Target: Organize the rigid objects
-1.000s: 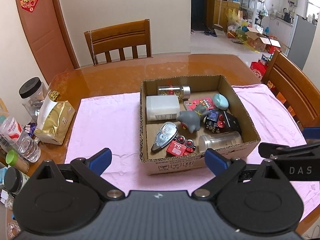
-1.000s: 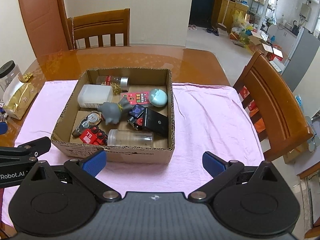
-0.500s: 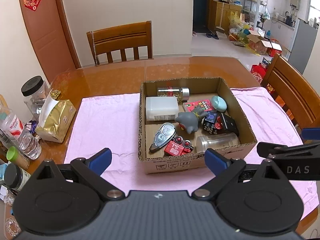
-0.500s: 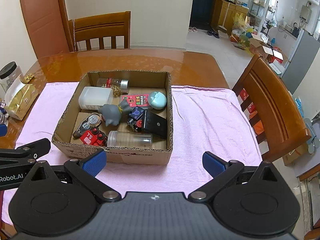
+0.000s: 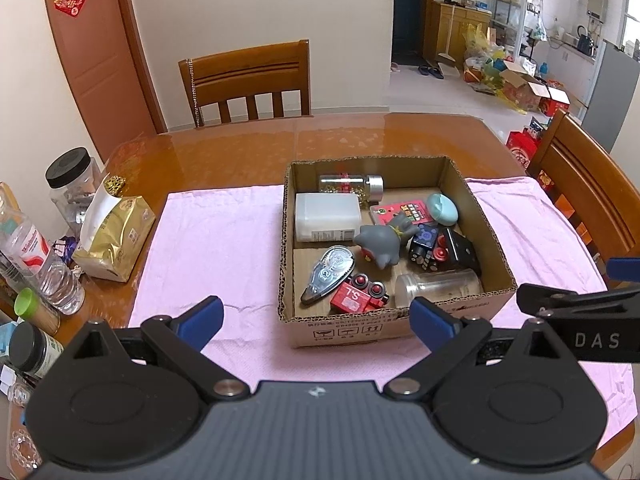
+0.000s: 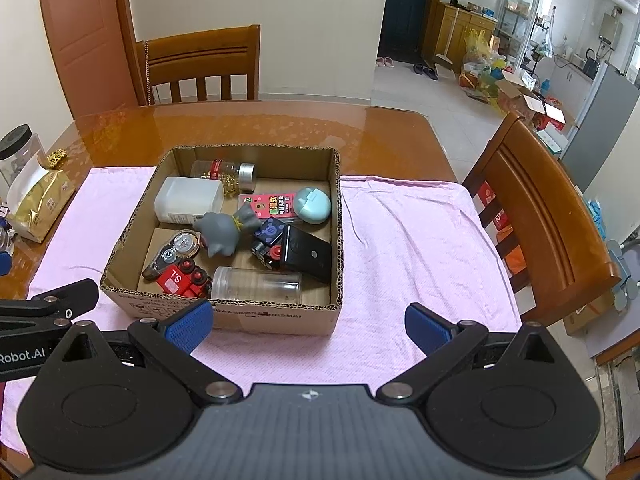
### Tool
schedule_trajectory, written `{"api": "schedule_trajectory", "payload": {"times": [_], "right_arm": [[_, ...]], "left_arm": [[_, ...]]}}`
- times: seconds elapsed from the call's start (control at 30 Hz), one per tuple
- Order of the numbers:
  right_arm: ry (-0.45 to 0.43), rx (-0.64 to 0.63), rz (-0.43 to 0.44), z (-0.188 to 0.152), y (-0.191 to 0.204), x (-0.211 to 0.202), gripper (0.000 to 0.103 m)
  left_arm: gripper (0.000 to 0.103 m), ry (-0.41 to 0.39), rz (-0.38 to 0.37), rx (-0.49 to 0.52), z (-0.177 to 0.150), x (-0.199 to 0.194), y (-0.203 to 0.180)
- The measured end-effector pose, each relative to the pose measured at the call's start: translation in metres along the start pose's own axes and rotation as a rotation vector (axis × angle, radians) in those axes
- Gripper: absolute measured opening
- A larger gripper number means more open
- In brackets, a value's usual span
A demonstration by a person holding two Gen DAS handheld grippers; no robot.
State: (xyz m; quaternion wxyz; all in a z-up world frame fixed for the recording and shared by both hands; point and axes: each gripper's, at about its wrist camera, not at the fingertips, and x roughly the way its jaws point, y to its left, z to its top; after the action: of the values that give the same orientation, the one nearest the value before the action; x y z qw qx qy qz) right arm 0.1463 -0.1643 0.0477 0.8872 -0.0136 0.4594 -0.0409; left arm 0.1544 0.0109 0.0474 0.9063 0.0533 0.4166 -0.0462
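Both hand-held grippers, left (image 5: 316, 320) & right (image 6: 308, 326), wide open, empty, near cardboard box (image 6: 256, 318).

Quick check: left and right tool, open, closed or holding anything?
Left tool: open, holding nothing.
Right tool: open, holding nothing.

The left gripper (image 5: 316, 316) is showing a black body with a ribbed grey panel bearing a small white mark, two round black discs, and silver screws at the linkage joints. Its fingers (image 5: 202, 320) are wearing blue pads. The right gripper (image 6: 308, 322) is looking the same: black arms, silver screws, blue-padded fingers (image 6: 424, 328). White lettering is reading "DAS" on one black bar and "Robot.AI" on the other.
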Motion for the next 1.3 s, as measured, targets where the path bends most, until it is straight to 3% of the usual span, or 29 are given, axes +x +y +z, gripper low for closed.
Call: {"api": "schedule_trajectory", "payload": {"times": [1.3], "right_arm": [[0.011, -0.028, -0.012, 0.004, 0.003, 0.01, 0.103]], "left_arm": [[0.099, 0.032, 0.014, -0.024, 0.003, 0.01, 0.003]]}}
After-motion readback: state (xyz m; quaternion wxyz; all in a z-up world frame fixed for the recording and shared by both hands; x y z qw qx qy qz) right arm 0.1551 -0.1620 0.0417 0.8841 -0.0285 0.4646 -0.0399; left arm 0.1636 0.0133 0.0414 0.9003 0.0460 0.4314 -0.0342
